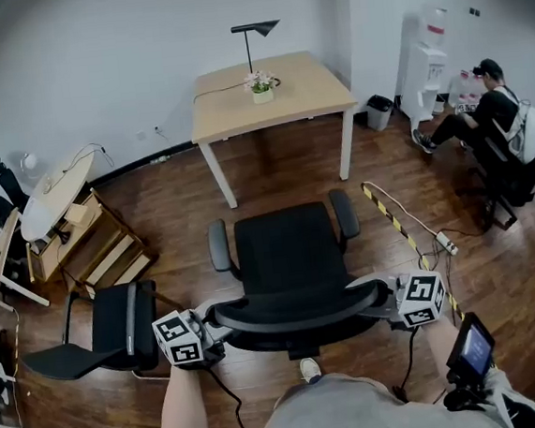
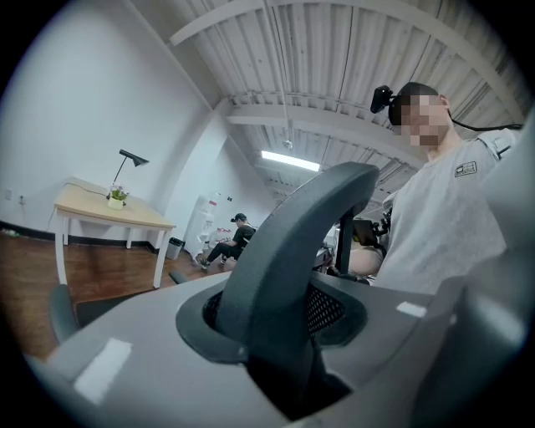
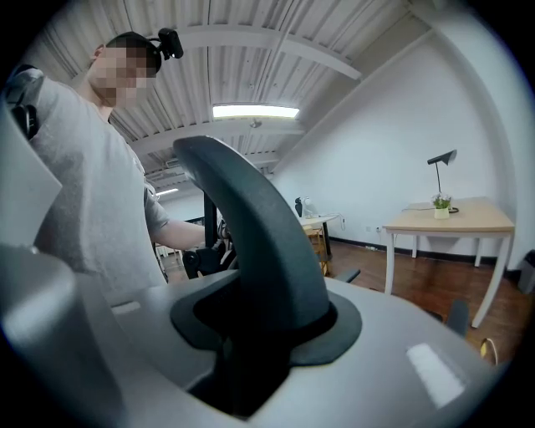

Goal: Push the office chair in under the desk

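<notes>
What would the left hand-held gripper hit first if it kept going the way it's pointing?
The office chair's backrest: its curved top rim sits right between the jaws of the left hand-held gripper, so there is no free way ahead at all.

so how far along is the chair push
Done: the left gripper and right gripper are clamped on the chair at its top rim. In hand: it faces the desk, with bare floor between them. Left: roll it forward until the seat is under.
</notes>
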Motion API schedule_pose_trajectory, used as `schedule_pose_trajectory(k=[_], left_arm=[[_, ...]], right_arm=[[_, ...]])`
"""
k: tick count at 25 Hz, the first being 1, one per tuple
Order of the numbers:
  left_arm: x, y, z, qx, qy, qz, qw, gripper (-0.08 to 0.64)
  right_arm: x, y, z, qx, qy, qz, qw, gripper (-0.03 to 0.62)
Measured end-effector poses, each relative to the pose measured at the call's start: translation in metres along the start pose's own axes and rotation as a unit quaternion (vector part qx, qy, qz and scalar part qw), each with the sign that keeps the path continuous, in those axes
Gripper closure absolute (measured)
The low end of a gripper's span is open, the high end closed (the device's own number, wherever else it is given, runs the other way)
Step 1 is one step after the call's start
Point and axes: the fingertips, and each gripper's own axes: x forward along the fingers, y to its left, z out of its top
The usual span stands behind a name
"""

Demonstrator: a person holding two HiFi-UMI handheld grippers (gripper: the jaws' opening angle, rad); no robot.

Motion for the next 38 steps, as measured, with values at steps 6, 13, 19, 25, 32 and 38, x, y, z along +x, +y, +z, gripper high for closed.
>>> schedule_pose_trajectory(k=[6,13,19,25,32,38], left_arm=[[0.010,0.043,0.015,0.005,0.000,-0.007,1.0000,0.408],[0.025,0.086,0.035,0.003,-0.001,-0.013,0.9999,0.408],[0.040,0.124,0.049,0.001,-0.004,-0.009,0.9999,0.407],[0.063,0.167,0.063,-0.003,-0.006,0.000,1.0000,0.410],[0.097,0.224,0.085,-0.008,-0.005,0.012,0.9999,0.407],[0.121,0.269,0.102,-0.015,-0.008,0.027,0.9995,0.403]], right_arm=[[0.011,-0.040,0.009,0.005,0.003,-0.013,1.000,0.428],[0.018,-0.085,0.024,0.010,0.001,-0.021,1.000,0.428],[0.022,-0.128,0.036,0.004,-0.005,-0.013,1.000,0.428],[0.025,-0.182,0.048,-0.002,-0.015,0.009,1.000,0.428],[0.021,-0.255,0.063,-0.008,-0.010,0.014,1.000,0.428],[0.022,-0.313,0.075,-0.010,-0.006,0.026,1.000,0.428]])
